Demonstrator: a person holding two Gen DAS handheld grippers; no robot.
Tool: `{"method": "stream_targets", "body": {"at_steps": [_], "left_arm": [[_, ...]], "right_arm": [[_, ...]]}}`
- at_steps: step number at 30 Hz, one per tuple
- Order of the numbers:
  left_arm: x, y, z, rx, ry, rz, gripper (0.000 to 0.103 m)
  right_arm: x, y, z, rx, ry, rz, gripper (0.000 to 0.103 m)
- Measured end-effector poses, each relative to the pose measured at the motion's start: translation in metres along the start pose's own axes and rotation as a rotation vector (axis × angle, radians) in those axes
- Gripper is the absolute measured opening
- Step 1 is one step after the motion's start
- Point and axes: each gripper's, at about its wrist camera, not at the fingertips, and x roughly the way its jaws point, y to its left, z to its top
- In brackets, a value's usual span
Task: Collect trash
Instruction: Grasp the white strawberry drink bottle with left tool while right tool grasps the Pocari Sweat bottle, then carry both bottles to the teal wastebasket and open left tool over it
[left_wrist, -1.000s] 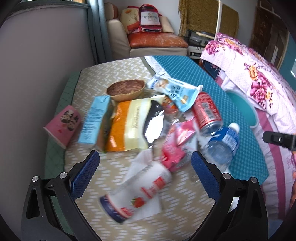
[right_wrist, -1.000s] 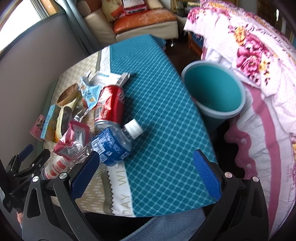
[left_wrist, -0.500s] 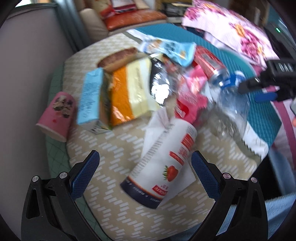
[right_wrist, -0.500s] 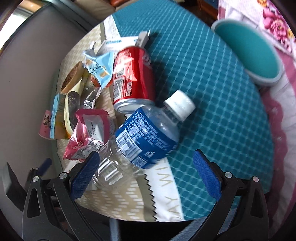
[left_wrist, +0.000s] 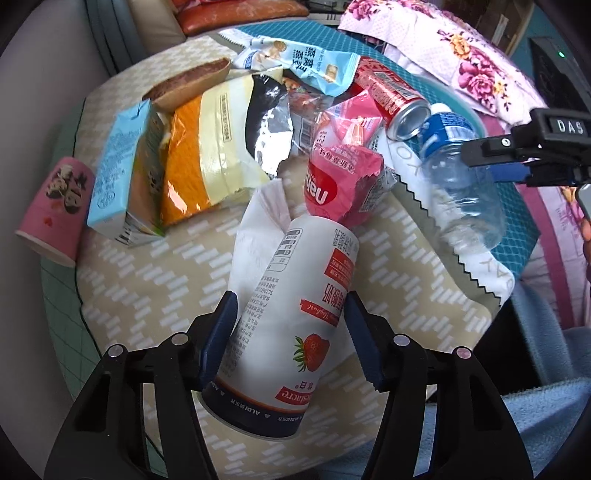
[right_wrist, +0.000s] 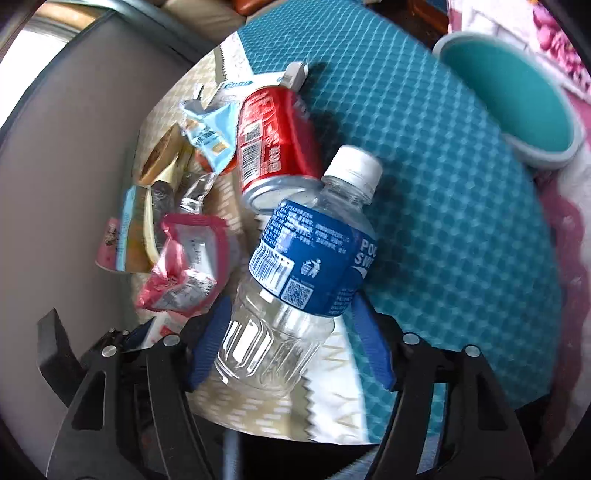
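Observation:
A pile of trash lies on a round table. My left gripper has its blue pads against both sides of a white strawberry yogurt cup lying on a tissue. My right gripper has its pads against both sides of a clear water bottle with a blue label; the bottle also shows in the left wrist view. A red soda can lies just beyond the bottle's cap. A pink snack pouch lies beyond the cup.
An orange-yellow snack bag, a light-blue carton, a pink paper cup, a brown bowl and a blue wrapper lie on the table. A teal bin stands beside the table's far right edge.
Both grippers have moved in and narrowed: the left around the yogurt cup, the right around the water bottle. Both were wide open and empty before.

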Motion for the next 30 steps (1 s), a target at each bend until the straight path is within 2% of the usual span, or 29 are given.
{"method": "stream_targets", "body": {"at_steps": [3, 9, 11, 15, 20, 26, 29, 30], "left_arm": [[0.0, -0.003, 0.0, 0.011, 0.013, 0.0, 0.061], [0.013, -0.016, 0.003, 0.043, 0.051, 0.023, 0.061], [0.016, -0.014, 0.001, 0.029, 0.065, 0.025, 0.061], [0.005, -0.01, -0.006, 0.0, 0.049, 0.019, 0.055], [-0.024, 0.01, -0.013, -0.097, -0.005, 0.011, 0.053], [-0.06, 0.033, -0.012, -0.168, -0.053, -0.003, 0.053], [-0.072, 0.025, -0.003, -0.17, -0.086, -0.004, 0.053], [-0.068, 0.011, 0.008, -0.167, -0.09, 0.005, 0.053]], "right_arm": [[-0.009, -0.006, 0.004, -0.039, -0.033, -0.078, 0.062], [-0.004, -0.004, 0.008, -0.061, -0.009, -0.106, 0.066], [0.006, -0.002, 0.011, -0.057, 0.013, -0.097, 0.071], [0.012, -0.012, 0.012, -0.034, 0.035, -0.072, 0.073], [0.012, -0.012, 0.007, -0.065, 0.023, -0.03, 0.069], [-0.013, -0.02, 0.012, -0.049, -0.029, 0.026, 0.068], [-0.021, -0.023, 0.014, -0.047, -0.032, 0.059, 0.066], [-0.02, -0.023, 0.013, -0.053, -0.025, 0.058, 0.066]]}}
